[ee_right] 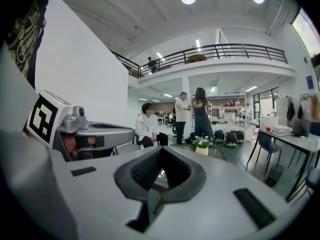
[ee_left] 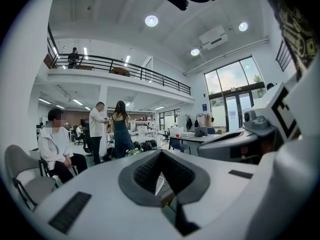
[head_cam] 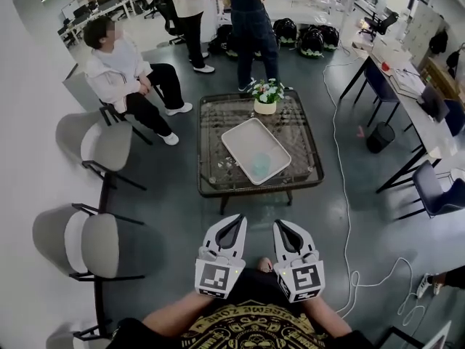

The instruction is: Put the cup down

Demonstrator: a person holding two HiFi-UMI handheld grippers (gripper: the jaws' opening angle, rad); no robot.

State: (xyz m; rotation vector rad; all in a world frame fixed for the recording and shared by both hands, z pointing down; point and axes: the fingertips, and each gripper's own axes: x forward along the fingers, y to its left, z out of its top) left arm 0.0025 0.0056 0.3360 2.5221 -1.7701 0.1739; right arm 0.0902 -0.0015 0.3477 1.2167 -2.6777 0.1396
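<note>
Above a low, dark-framed glass coffee table (head_cam: 301, 167), head view: the translucent pale-green cup (head_cam: 261, 164) already stands upright on the white rectangular tray (head_cam: 240, 138), at the tray's corner nearest the person. A small cream pot of flowers (head_cam: 266, 100) sits at the table's far edge. The white left gripper (head_cam: 239, 219) and white right gripper (head_cam: 279, 224) hang side by side at the person's waist, each with jaws together and nothing between them. Both are well apart from the table's near edge, and the cup lies ahead, roughly between their two lines. The putting-down looks done, so the sound course is to hold both tools back and low, short of the near edge. Nothing should pass over the tray that could tip so light a cup.

Left gripper view: the left gripper (ee_left: 161, 152) has its jaw tips meeting and the hollow behind them empty. The right gripper (ee_left: 235, 145) shows alongside. The table lies ahead, mostly masked by the gripper's own body, and the cup cannot be made out.

Right gripper view: the right gripper (ee_right: 161, 148) is likewise closed on nothing, with the left gripper (ee_right: 95, 131) beside it. The pot of flowers (ee_right: 202, 146) shows beyond the tips at the table's far edge. The cup itself is hidden behind the gripper's body.
</note>
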